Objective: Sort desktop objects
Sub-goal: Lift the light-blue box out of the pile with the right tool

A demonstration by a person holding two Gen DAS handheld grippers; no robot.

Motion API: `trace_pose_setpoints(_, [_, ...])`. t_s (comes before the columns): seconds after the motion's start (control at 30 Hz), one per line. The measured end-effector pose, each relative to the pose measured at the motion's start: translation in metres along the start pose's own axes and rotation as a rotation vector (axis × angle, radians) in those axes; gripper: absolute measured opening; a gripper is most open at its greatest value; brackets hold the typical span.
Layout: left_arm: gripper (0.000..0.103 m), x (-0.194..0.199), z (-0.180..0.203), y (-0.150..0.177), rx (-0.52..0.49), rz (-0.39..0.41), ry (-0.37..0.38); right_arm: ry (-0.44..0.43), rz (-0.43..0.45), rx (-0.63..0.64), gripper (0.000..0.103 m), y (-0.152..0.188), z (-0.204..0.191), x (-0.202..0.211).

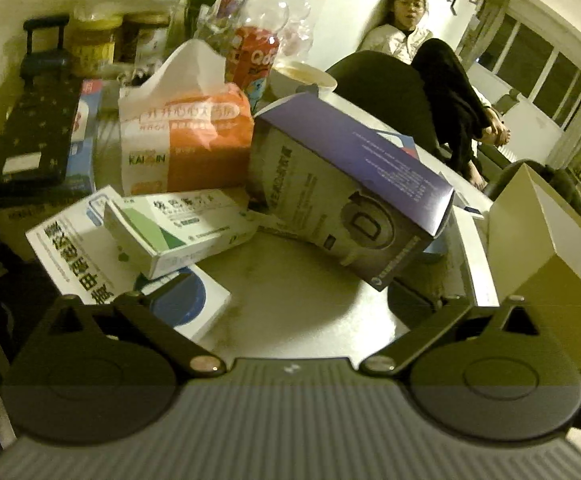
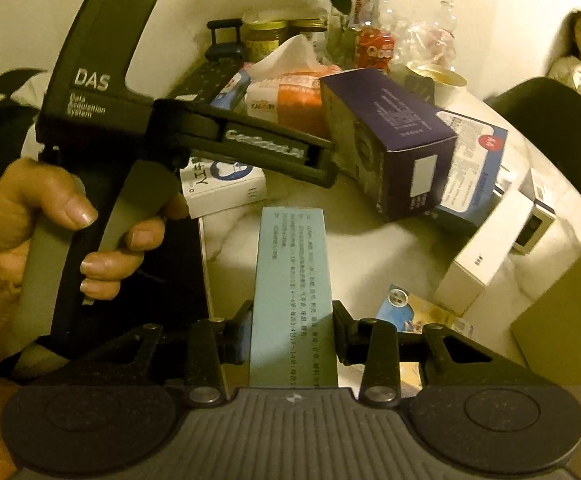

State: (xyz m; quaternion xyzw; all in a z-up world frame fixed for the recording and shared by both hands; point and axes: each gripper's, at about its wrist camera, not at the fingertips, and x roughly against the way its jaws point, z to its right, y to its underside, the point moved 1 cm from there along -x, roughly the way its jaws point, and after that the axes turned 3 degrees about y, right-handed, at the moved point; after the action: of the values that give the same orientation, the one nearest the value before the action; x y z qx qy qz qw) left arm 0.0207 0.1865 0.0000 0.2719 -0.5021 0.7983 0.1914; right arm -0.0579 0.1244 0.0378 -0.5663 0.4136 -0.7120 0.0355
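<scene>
My right gripper (image 2: 292, 332) is shut on a long pale blue box (image 2: 290, 272) with printed text, which points away over the white table (image 2: 378, 256). A hand (image 2: 50, 224) holds my left gripper (image 2: 318, 160) at the left of the right wrist view, in front of a purple box (image 2: 394, 140). In the left wrist view my left gripper (image 1: 290, 296) stands wide open with nothing between its fingers, above bare table (image 1: 290, 280). Before it lie the purple box (image 1: 350, 184), a green and white medicine box (image 1: 174, 228) and a white box with a blue circle (image 1: 198, 304).
An orange tissue pack (image 1: 186, 136), bottles (image 1: 256, 40) and jars (image 1: 90, 36) crowd the back by the wall. White boxes (image 2: 486, 256) and a tan bin (image 2: 562, 320) stand at the right. A dark chair (image 1: 382, 92) and a seated person (image 1: 430, 64) are beyond the table.
</scene>
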Motion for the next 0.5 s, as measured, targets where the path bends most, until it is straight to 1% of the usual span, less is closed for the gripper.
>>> trace_pose_setpoints(0.1, [0.103,-0.003,-0.003,0.000,0.035,-0.025,0.010,0.007,0.006,-0.029,0.041,0.000,0.009,0.010])
trace_pose_setpoints(0.2, [0.103,-0.006,-0.003,0.001,0.045,-0.043,0.017,0.025,0.012,-0.056,0.041,0.002,0.019,0.019])
trace_pose_setpoints(0.5, [0.103,-0.007,0.008,0.006,0.016,-0.033,0.000,0.051,0.054,-0.146,0.041,0.004,0.041,0.048])
